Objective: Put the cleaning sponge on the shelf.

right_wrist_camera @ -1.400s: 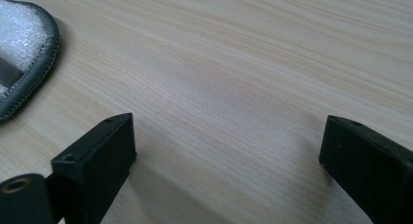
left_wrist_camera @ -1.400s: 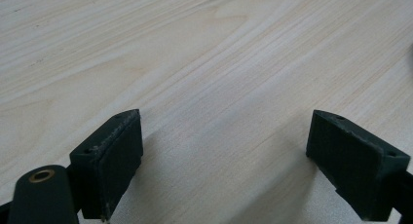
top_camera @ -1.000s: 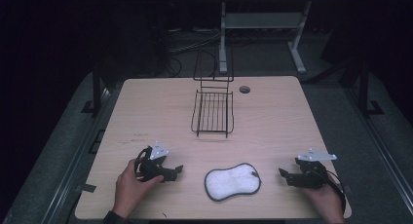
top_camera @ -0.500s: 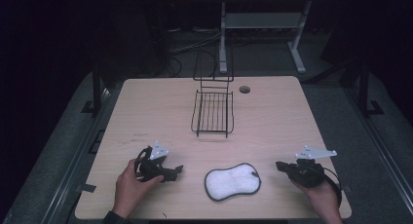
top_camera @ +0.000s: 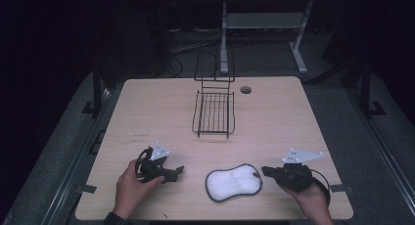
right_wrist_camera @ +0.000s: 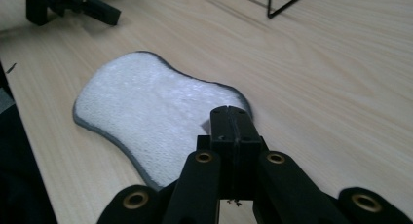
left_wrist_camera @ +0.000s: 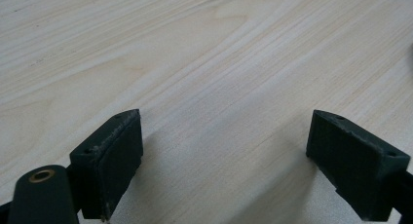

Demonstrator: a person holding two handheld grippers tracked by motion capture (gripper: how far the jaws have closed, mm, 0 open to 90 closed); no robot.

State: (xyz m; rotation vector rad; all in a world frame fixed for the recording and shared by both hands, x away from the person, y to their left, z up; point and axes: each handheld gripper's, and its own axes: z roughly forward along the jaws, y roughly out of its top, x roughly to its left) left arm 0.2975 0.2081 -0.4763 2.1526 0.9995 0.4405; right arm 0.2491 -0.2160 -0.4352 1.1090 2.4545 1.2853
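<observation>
White pad point(top_camera: 233, 182) is lying on the tabletop point(top_camera: 274, 122) between the gaping left tool point(top_camera: 177, 171) and the closed, empty right tool point(top_camera: 265, 170).

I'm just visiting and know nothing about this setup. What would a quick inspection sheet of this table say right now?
Surface: light wooden table, round hole near the far edge.
Job's things: white sponge pad with dark rim, lying flat near the front edge; black wire rack standing mid-table.
Clutter: nothing seen.
Grippers: left tool resting on the table, jaws wide apart, nothing between them; right tool with jaws closed together, tip at the pad's edge, whether touching can't be told.
Cables: loop by the left tool, one trailing from the right tool; more on the floor beyond.
Surroundings: dark room, metal stand behind the table.
</observation>
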